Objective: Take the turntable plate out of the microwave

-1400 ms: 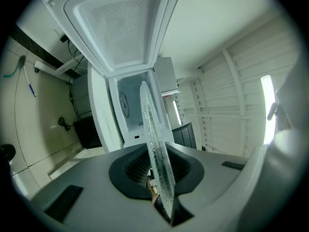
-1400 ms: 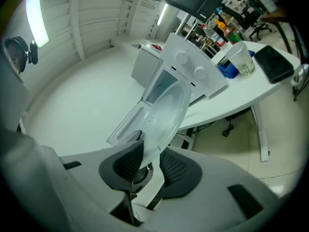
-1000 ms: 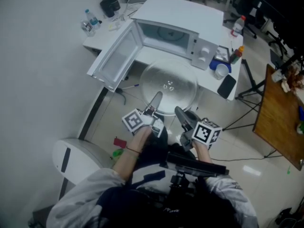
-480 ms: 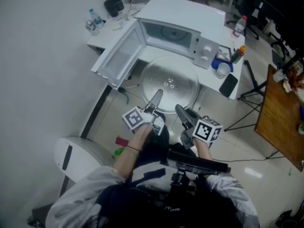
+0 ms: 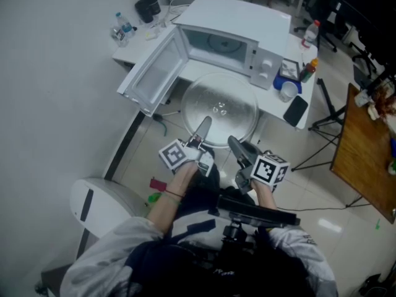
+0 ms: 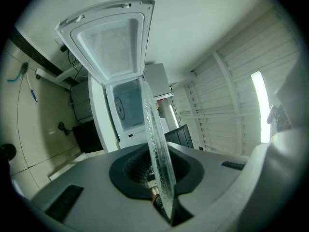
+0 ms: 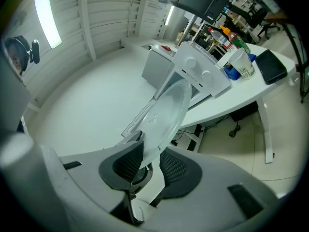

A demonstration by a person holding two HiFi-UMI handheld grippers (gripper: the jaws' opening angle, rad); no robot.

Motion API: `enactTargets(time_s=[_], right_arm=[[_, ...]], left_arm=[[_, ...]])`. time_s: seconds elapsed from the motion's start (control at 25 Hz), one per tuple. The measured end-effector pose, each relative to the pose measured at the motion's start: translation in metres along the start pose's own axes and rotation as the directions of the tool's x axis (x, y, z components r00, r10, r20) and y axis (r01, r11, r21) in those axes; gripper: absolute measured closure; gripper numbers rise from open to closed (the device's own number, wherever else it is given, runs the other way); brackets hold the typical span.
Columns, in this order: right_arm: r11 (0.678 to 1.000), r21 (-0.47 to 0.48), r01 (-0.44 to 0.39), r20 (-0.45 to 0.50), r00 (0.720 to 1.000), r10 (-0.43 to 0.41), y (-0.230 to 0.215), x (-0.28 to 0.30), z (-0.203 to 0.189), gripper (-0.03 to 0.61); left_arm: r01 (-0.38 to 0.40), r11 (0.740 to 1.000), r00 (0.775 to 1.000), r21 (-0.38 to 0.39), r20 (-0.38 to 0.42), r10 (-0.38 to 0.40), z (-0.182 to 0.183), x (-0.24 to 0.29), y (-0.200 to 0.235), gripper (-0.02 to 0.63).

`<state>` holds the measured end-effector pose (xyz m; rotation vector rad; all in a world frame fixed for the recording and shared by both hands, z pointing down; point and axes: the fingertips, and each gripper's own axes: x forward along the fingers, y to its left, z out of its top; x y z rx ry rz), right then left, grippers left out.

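Note:
The clear glass turntable plate [image 5: 219, 107] hangs outside the white microwave [image 5: 235, 33], level over the table's front edge. The microwave's door [image 5: 151, 73] stands swung open to the left. My left gripper [image 5: 203, 127] is shut on the plate's near rim; in the left gripper view the plate [image 6: 153, 129] runs edge-on between its pads [image 6: 161, 187]. My right gripper [image 5: 233, 144] is shut on the near rim just to the right. In the right gripper view the plate [image 7: 169, 110] rises tilted from between its pads [image 7: 145, 163], with the microwave [image 7: 200, 74] behind it.
On the white table [image 5: 272, 107], right of the microwave, are a mug [image 5: 288, 91], a black phone [image 5: 296, 111] and a bottle [image 5: 311, 34]. Bottles [image 5: 120, 28] stand at the far left corner. A wooden table [image 5: 365, 159] is at right and a white rounded bin [image 5: 93, 206] at lower left.

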<state>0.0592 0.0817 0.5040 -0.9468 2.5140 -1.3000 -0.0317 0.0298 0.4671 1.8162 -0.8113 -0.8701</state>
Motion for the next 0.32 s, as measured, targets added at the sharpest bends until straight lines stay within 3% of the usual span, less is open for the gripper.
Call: enactTargets(time_s=[0.32], right_arm=[[1.000, 0.004, -0.003, -0.004, 1.000, 0.003, 0.0000, -0.0066, -0.0064, 0.463]], left_arm=[[-0.003, 1.000, 1.000, -0.007, 0.004, 0.003, -0.0071, -0.0059, 0.0005, 0.588]])
